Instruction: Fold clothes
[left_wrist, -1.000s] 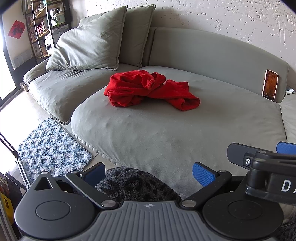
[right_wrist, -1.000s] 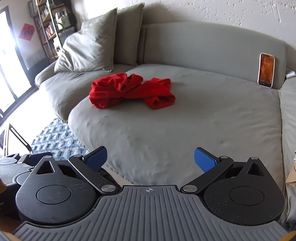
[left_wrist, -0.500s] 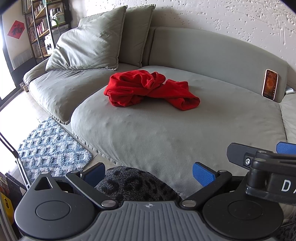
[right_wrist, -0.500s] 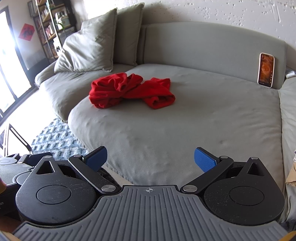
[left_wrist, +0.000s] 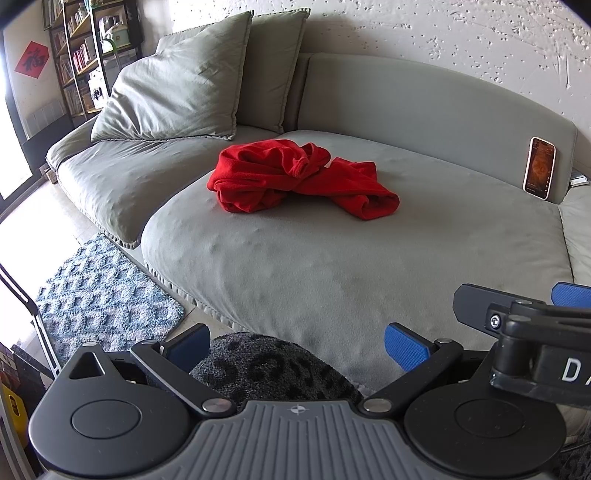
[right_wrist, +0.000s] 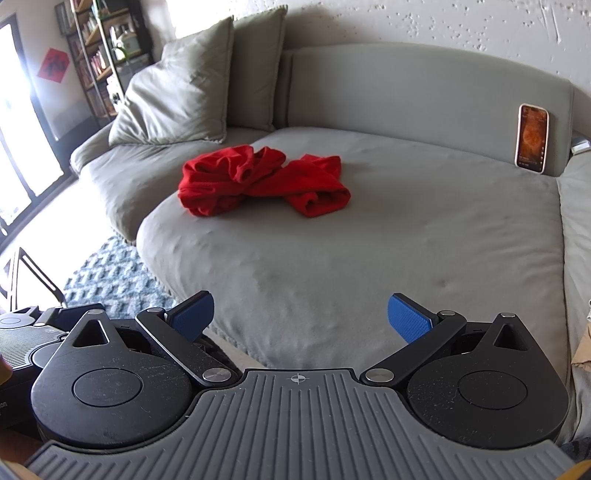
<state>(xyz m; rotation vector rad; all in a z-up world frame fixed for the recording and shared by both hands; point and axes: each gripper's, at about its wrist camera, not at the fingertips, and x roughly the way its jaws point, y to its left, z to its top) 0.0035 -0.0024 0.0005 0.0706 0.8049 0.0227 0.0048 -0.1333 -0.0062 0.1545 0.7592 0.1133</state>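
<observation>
Left gripper (left_wrist: 297, 341): jaws wide apart, empty, held at the sofa's near edge above a spotted grey fabric (left_wrist: 273, 365).
Right gripper (right_wrist: 301, 319): jaws wide apart, empty, just beside the left one.
Sofa (left_wrist: 332, 266): grey, soft, dimpled seat; bare between grippers and garment.
Garment (left_wrist: 295, 179): red, crumpled and twisted in the middle of the seat, well apart from both grippers. Long axis runs left-right across the seat, its right end angling a little toward the camera; bulkier lump at left, rolled open end at right. Which part is collar or hem cannot be told.
Phone (left_wrist: 540, 168): upright against the backrest, far right.
Risks, as judged:
- pinching several twisted layers at once, so the garment lifts as a knot;
- jaws catching the sofa cover under the cloth;
- a wide spreading sweep knocking the phone over.
</observation>
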